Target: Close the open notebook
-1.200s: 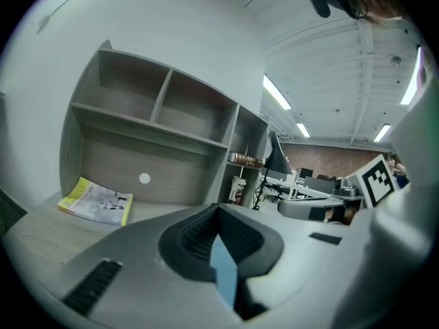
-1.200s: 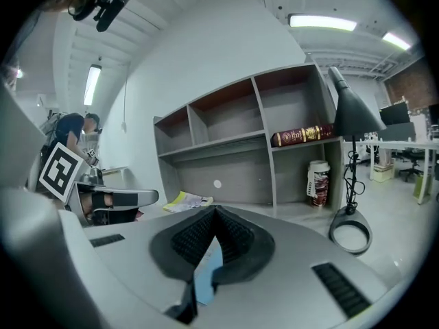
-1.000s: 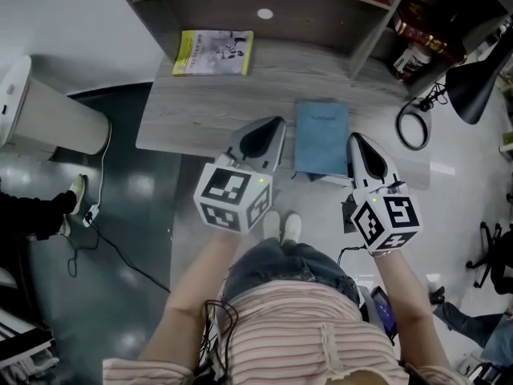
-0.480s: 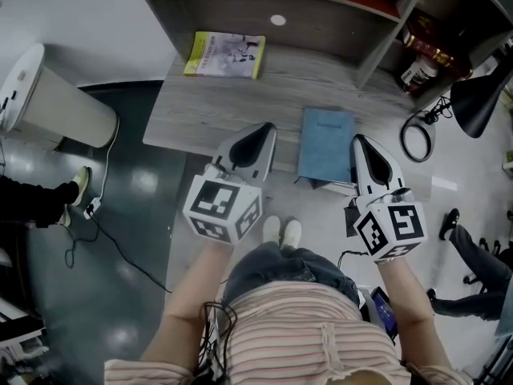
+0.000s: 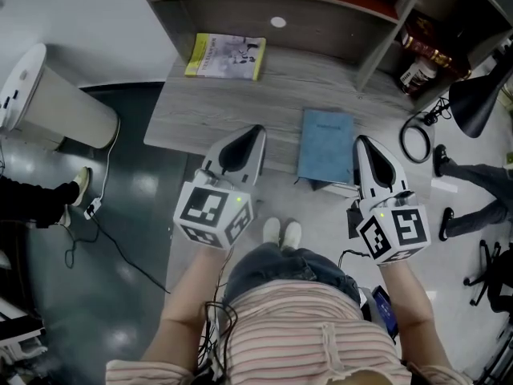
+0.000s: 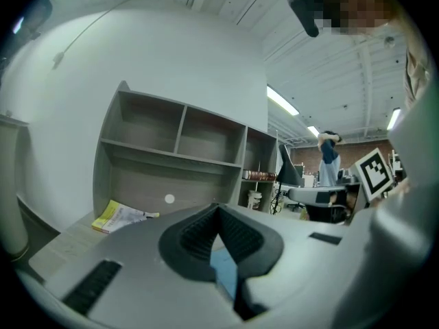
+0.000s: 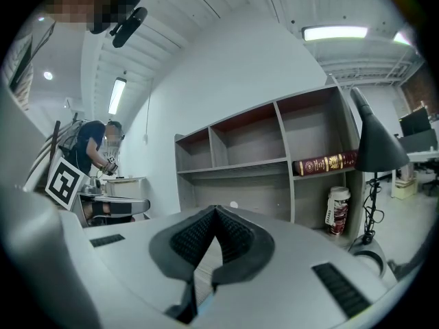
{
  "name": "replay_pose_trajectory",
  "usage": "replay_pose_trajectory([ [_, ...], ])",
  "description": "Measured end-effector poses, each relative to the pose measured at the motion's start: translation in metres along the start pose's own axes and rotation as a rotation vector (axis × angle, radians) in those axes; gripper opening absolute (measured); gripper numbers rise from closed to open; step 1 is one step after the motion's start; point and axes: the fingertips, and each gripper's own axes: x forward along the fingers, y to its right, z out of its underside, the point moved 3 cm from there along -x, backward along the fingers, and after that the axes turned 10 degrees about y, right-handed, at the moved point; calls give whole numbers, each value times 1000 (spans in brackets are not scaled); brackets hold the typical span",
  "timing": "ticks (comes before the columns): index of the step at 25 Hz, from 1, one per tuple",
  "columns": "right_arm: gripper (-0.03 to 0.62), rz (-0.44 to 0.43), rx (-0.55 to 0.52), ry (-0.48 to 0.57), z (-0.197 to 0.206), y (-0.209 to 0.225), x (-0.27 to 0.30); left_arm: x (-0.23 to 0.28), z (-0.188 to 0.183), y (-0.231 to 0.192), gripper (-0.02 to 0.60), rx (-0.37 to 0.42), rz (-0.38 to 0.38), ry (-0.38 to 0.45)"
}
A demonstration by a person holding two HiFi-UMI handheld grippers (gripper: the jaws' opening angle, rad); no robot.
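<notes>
The blue flat-covered notebook (image 5: 327, 145) lies cover-down-shut at the near edge of the grey wood-grain surface (image 5: 208, 107), right of middle, so the closing looks done. The left gripper (image 5: 252, 133) and right gripper (image 5: 361, 143) flank it, fingers pressed together on nothing, apparently no longer needed on it.

— How does the notebook (image 5: 326, 144) look?
— Slim, with a plain blue cover, and it is closed.
— And where does it lie?
— Flat, cover up, on the grey wooden desk (image 5: 208, 111), at the front edge, toward the right, with its long sides running front to back.
</notes>
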Motion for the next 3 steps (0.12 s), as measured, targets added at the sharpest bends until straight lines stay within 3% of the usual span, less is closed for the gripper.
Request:
replay_pose_trajectory([
  [3,6,2,2,6,-2,-2,-3,-5,-1,-2,11,5,-6,1],
])
